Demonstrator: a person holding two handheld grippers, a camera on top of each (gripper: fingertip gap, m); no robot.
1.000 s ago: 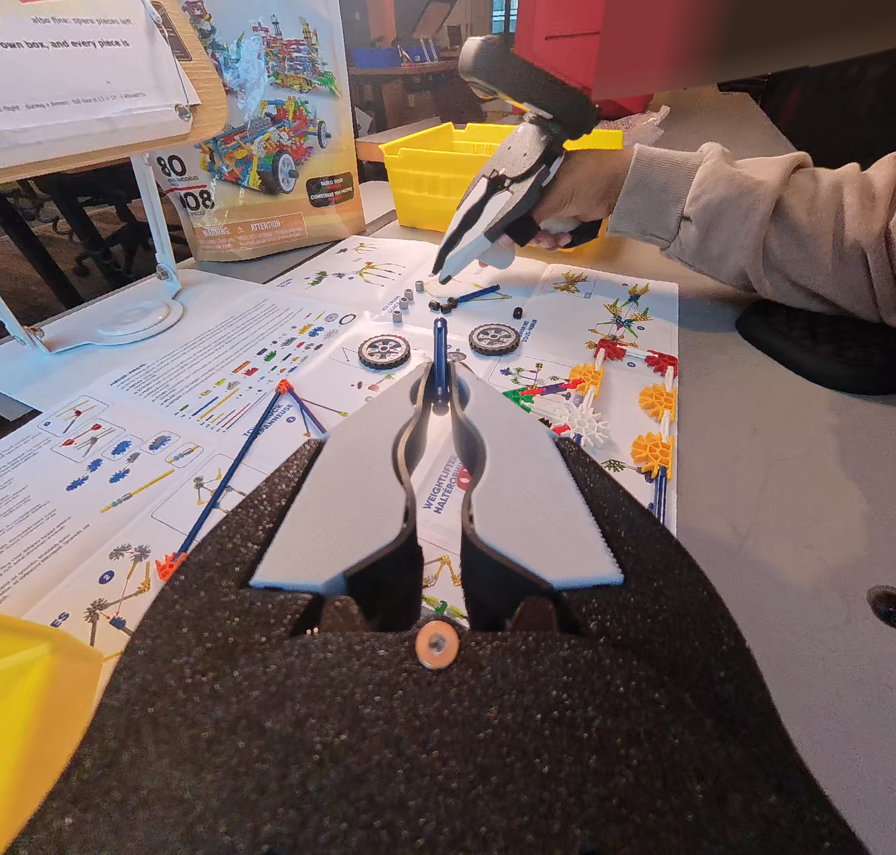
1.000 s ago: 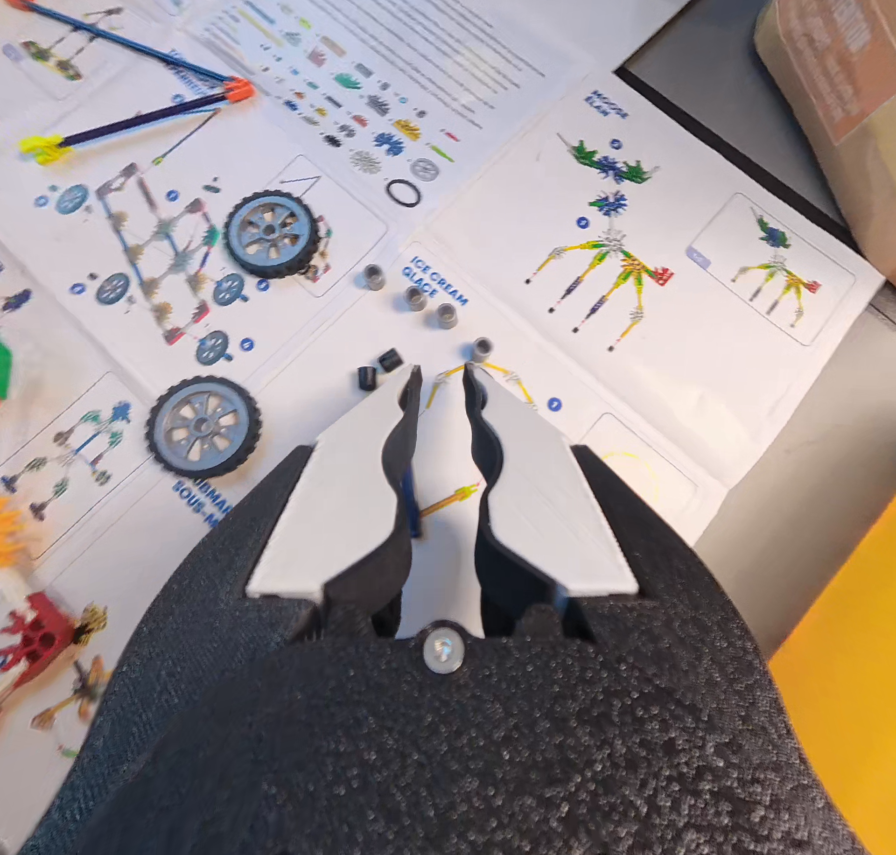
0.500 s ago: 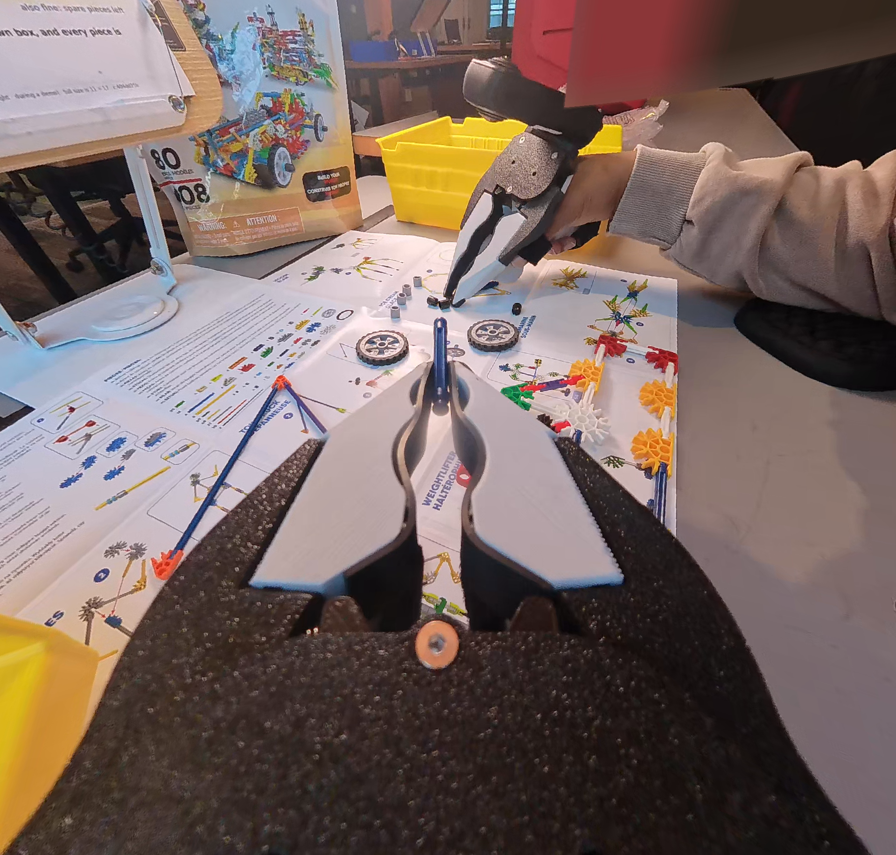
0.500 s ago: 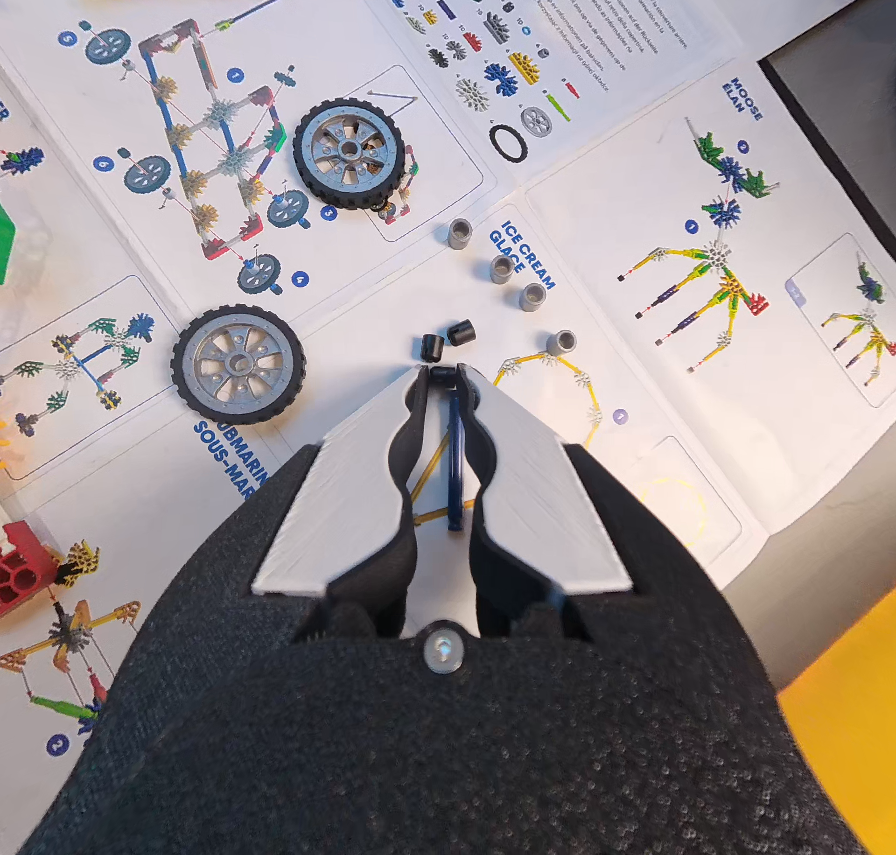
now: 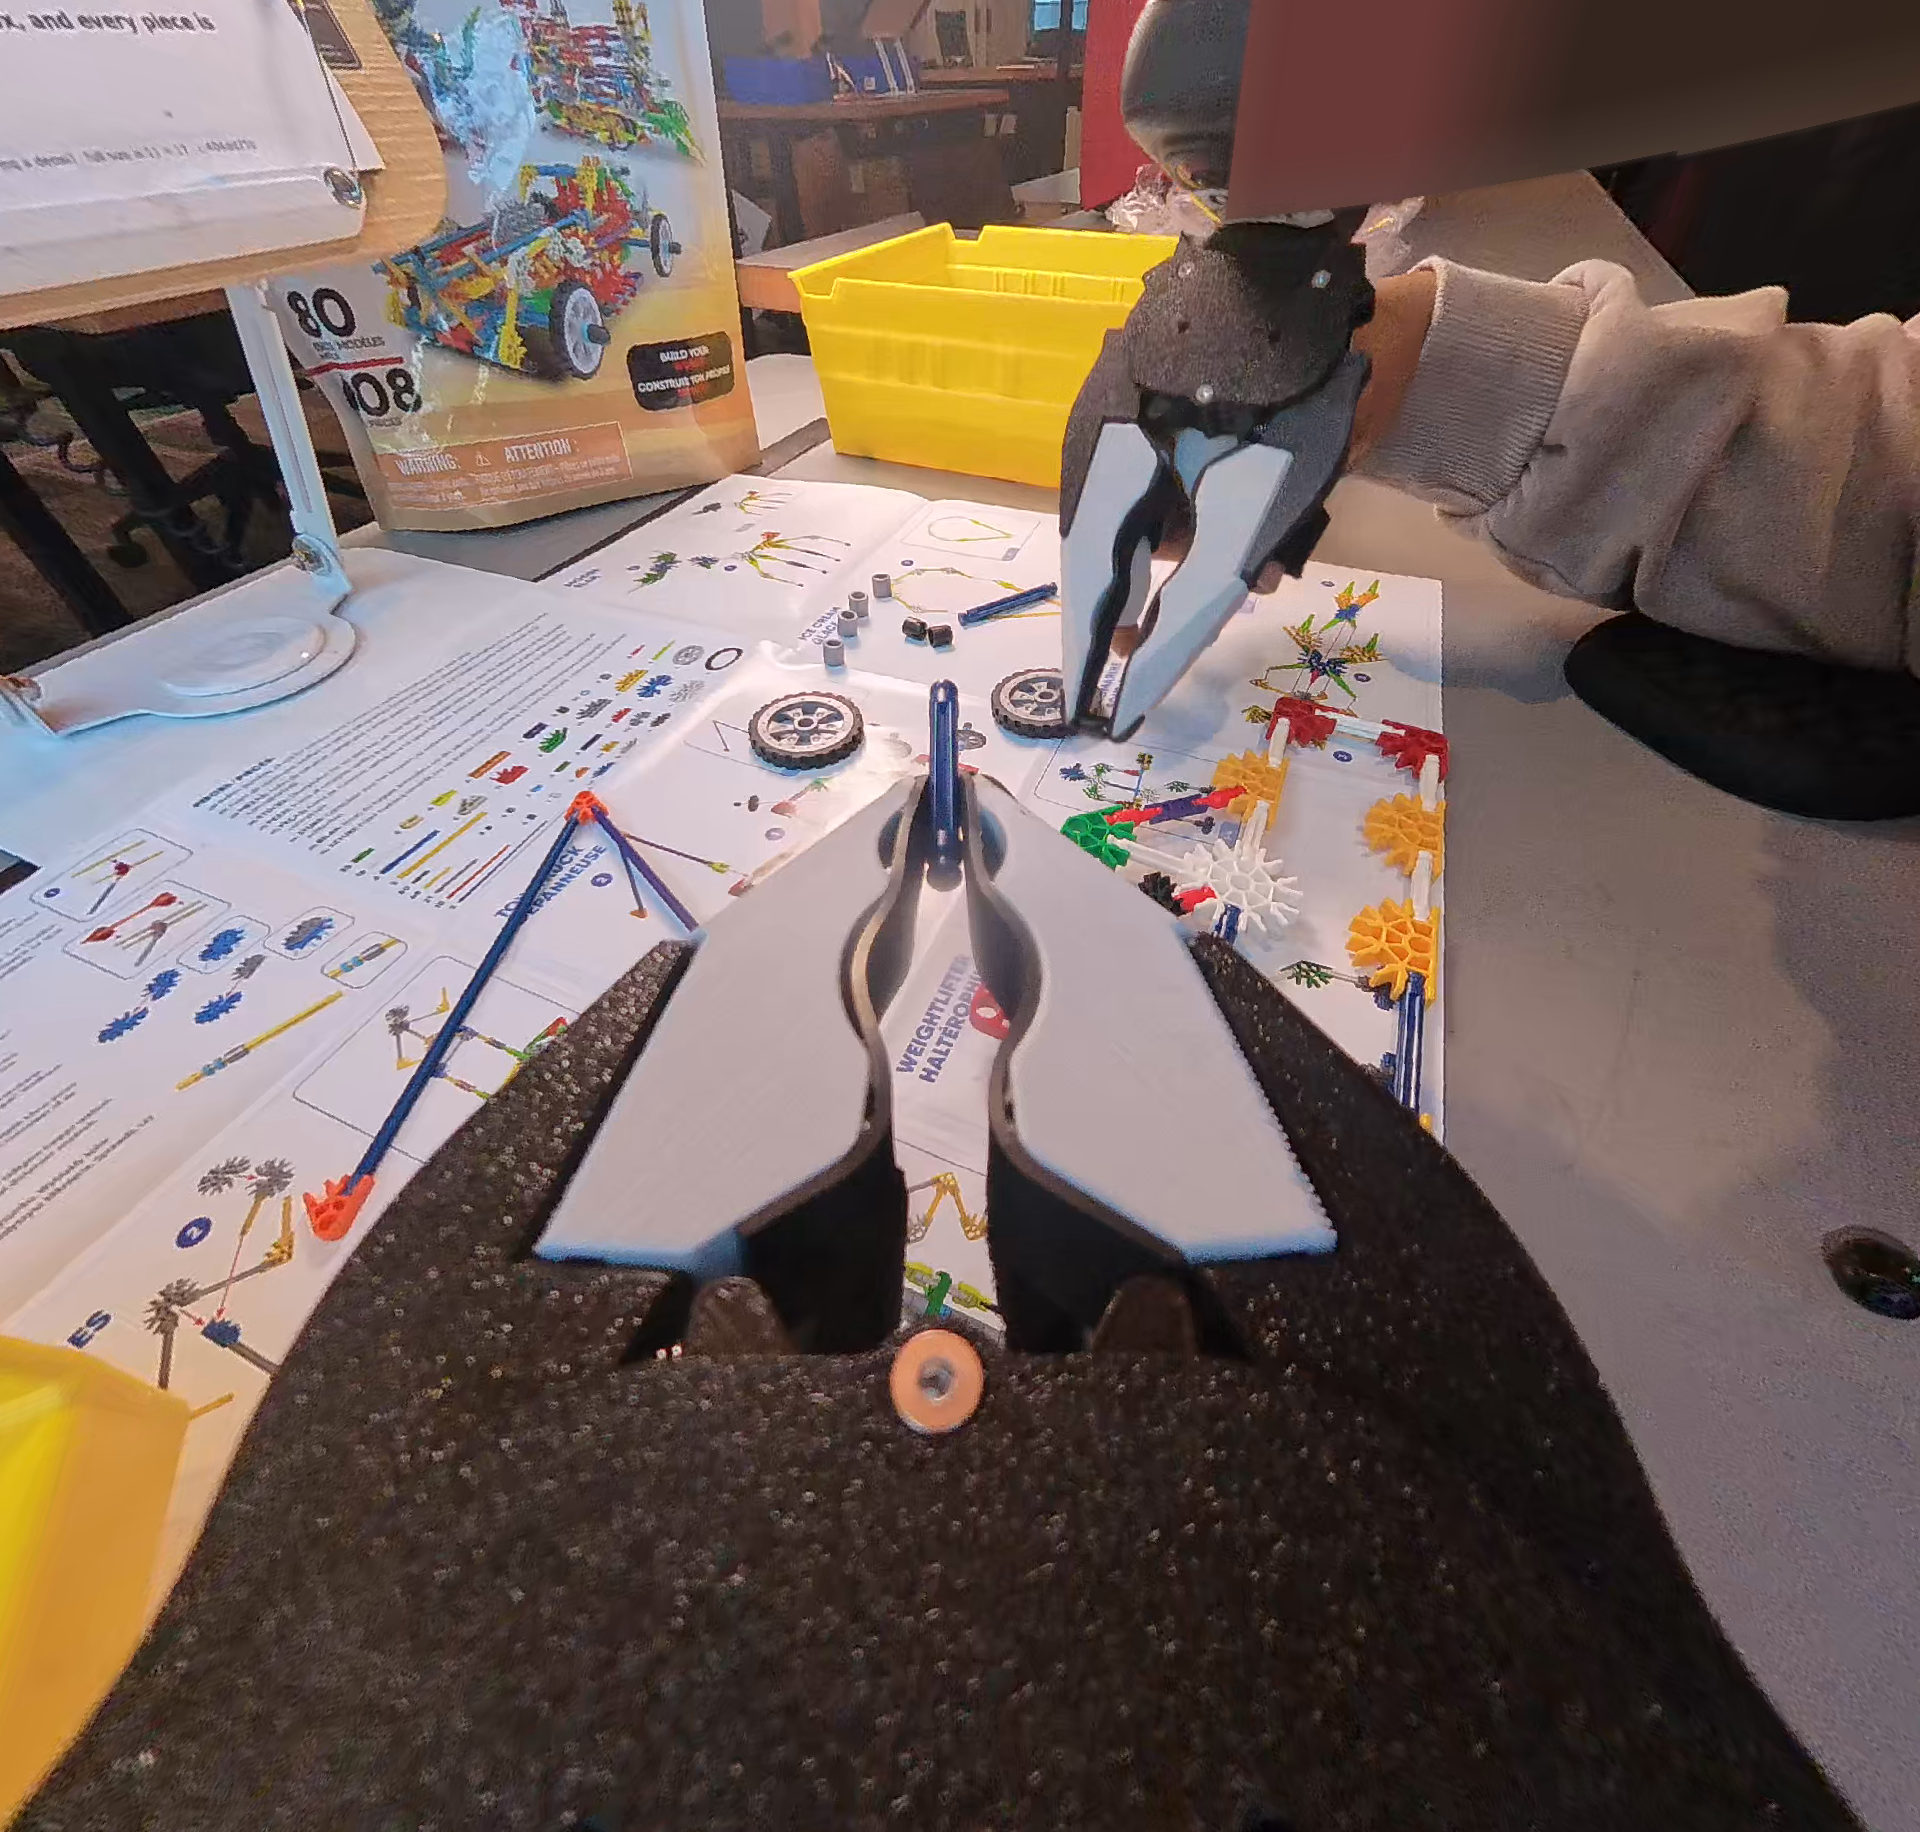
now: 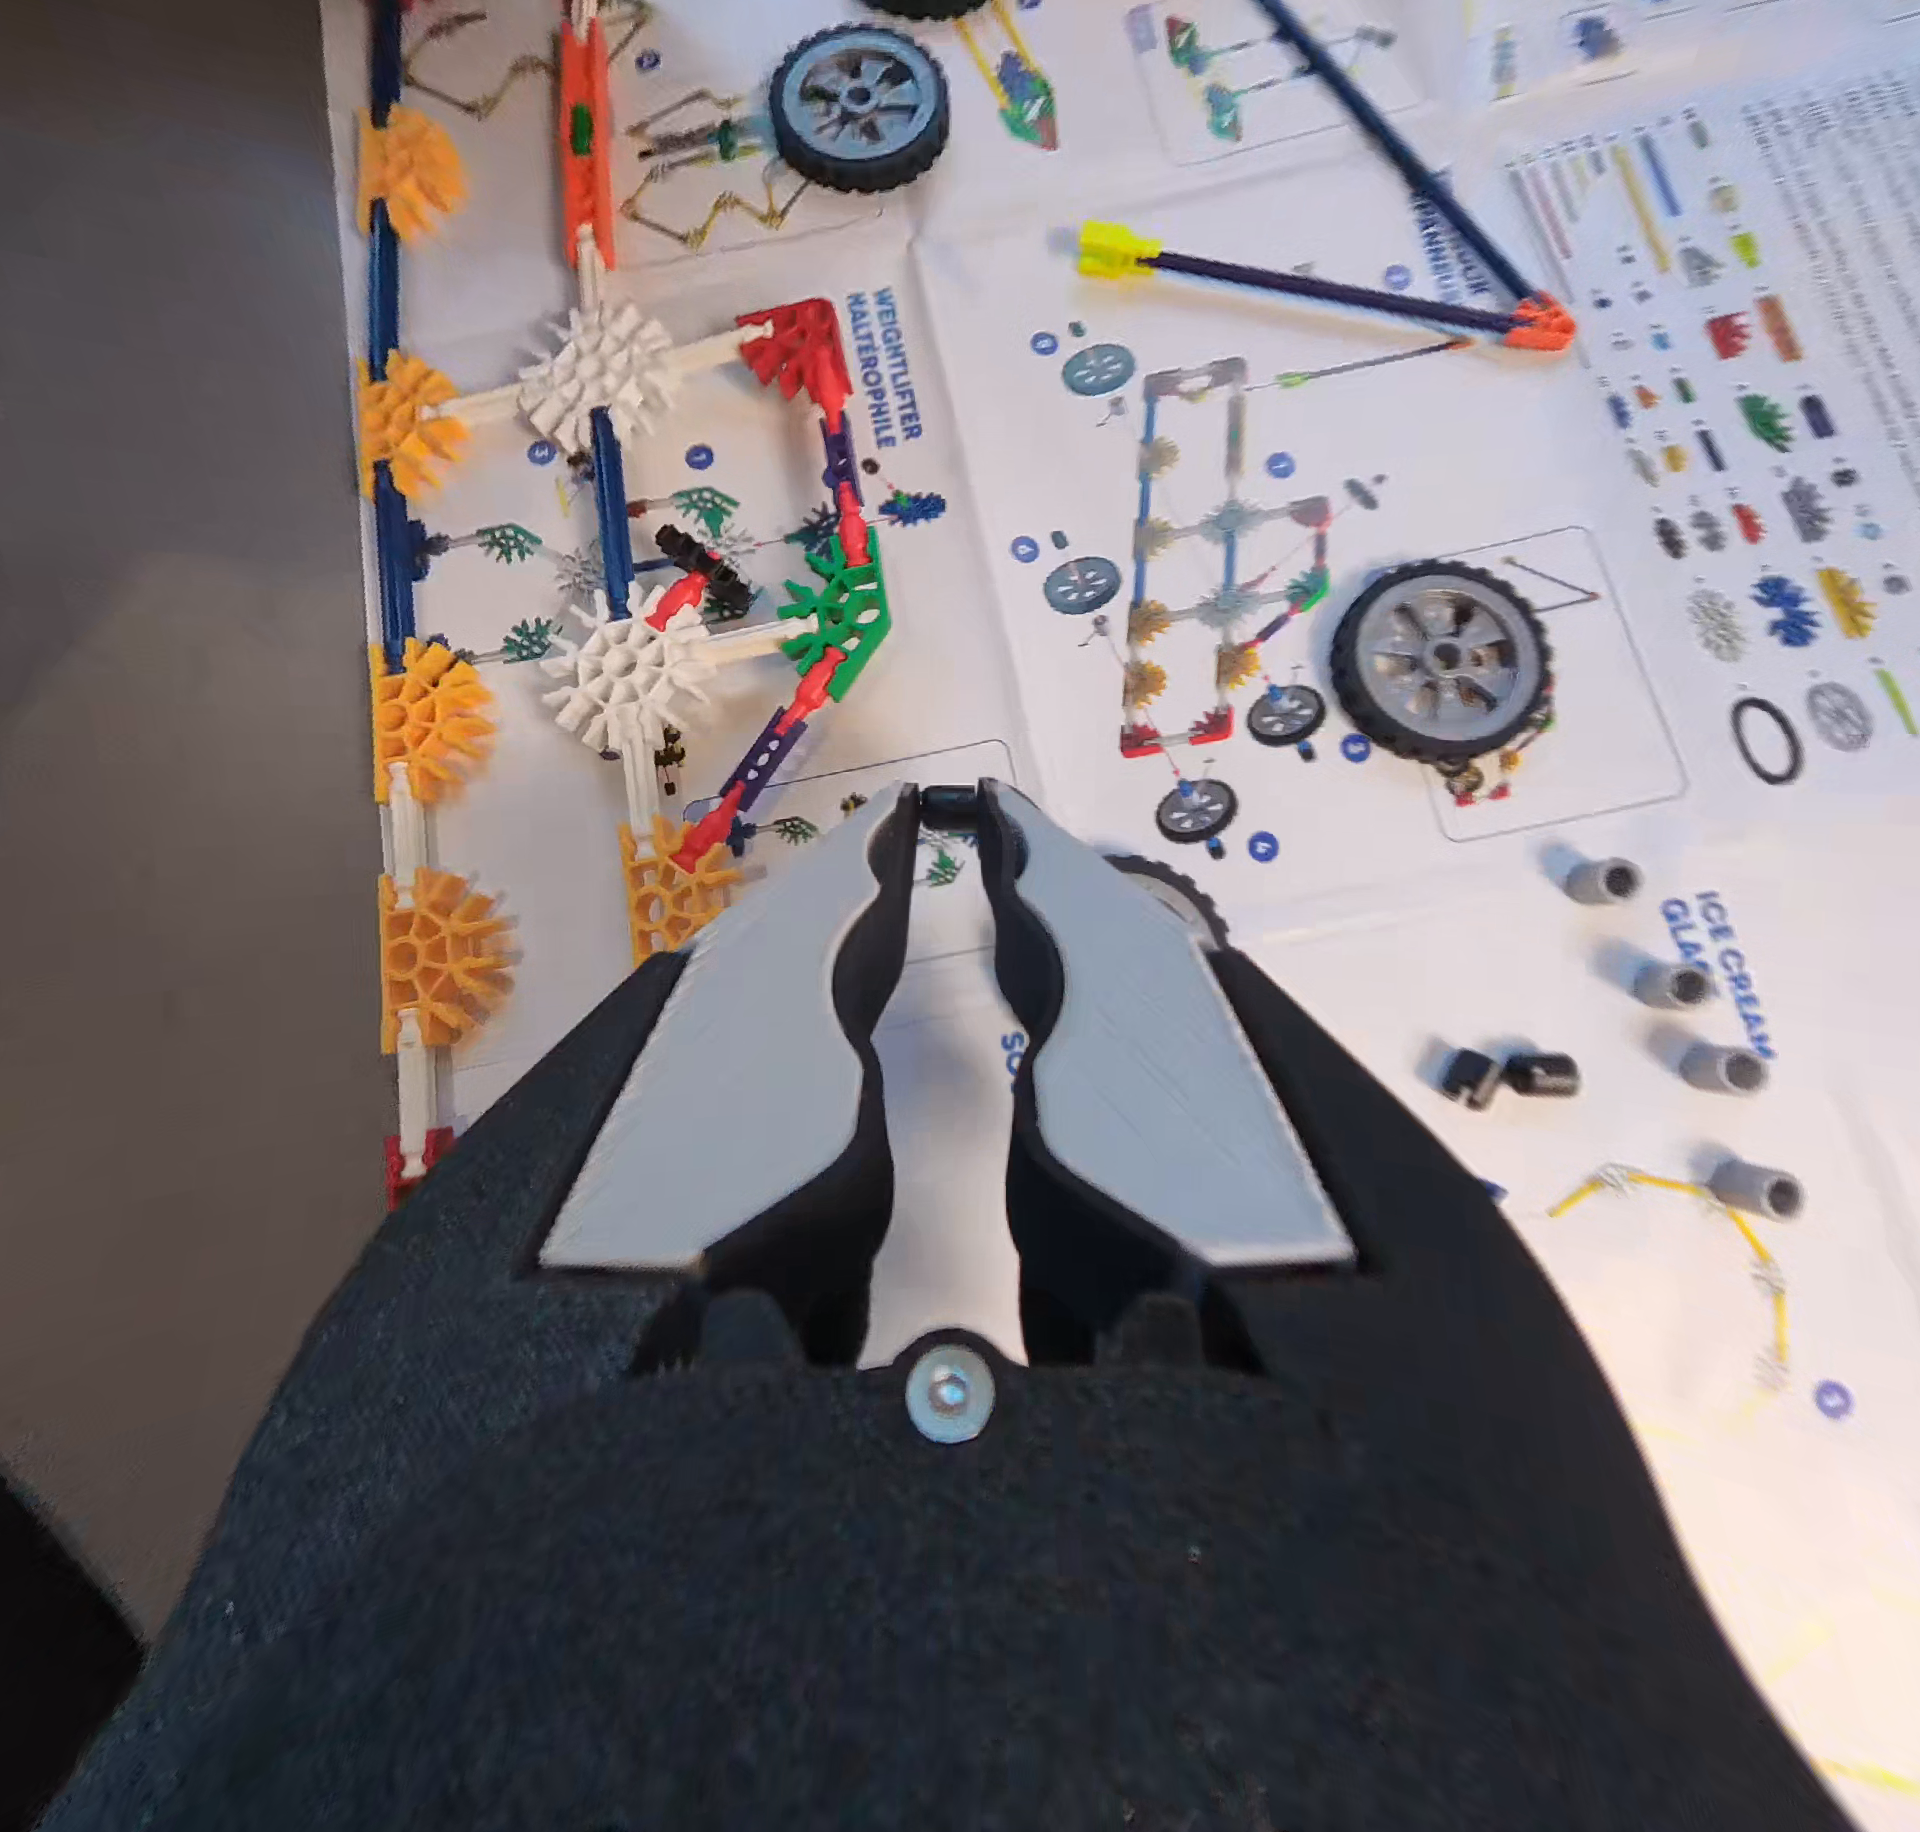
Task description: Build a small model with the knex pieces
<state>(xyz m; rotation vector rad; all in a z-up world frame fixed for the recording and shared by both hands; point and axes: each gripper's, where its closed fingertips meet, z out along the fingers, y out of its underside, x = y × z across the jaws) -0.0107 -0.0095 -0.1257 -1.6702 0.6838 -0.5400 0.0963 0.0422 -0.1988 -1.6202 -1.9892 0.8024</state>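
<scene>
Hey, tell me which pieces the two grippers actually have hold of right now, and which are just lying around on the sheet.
In the grippers:
blue rod in left gripper
small black piece in right gripper

Lying about:
wheels
grey sleeves
colourful built frame
joined long rods
yellow bin
instruction sheet

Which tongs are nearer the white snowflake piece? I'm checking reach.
Right. The right tongs, shut on a small black piece, hover just beside the snowflake piece; the left tongs, holding a blue rod, sit farther back.

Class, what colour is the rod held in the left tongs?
Dark blue rod, clearest in the left wrist view.
</scene>
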